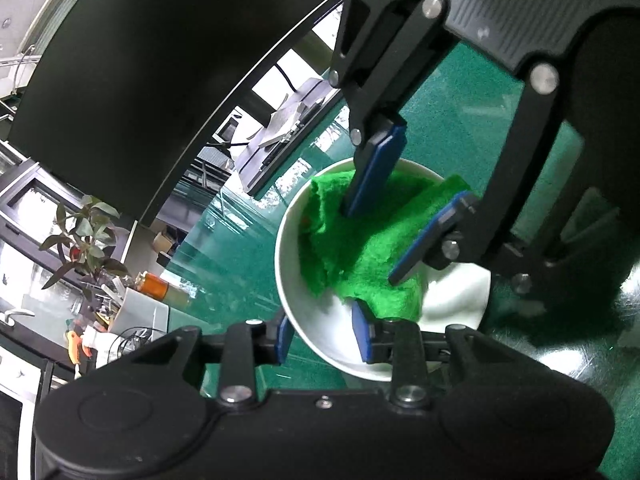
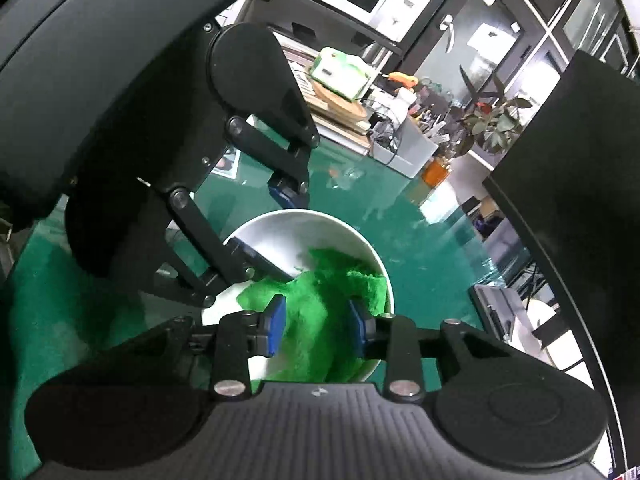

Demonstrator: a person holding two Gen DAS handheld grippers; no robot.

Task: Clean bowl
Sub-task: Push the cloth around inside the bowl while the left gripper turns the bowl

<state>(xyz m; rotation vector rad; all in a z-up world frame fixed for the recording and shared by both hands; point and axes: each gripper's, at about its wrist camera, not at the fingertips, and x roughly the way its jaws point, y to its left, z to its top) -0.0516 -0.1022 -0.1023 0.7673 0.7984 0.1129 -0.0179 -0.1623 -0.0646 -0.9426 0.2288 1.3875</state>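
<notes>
**Bowl and cloth on the green table**

Glossy green table (image 2: 420, 240), cluttered shelves upper right. 1 white bowl (image 1: 320, 332) at centre holds a green cloth (image 1: 360, 256). Left hand-held gripper (image 1: 324, 336) straddles the rim, pinching it. Right hand-held gripper (image 2: 316, 328) partly open around the cloth.

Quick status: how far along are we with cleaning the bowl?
Done: the cloth is inside the bowl. In hand: the left tool straddles the rim, apparently to steady it; the right tool has the cloth between its fingers, though a firm grip isn't clear. Left: probably wiping the bare white wall, then lifting the cloth out.
</notes>
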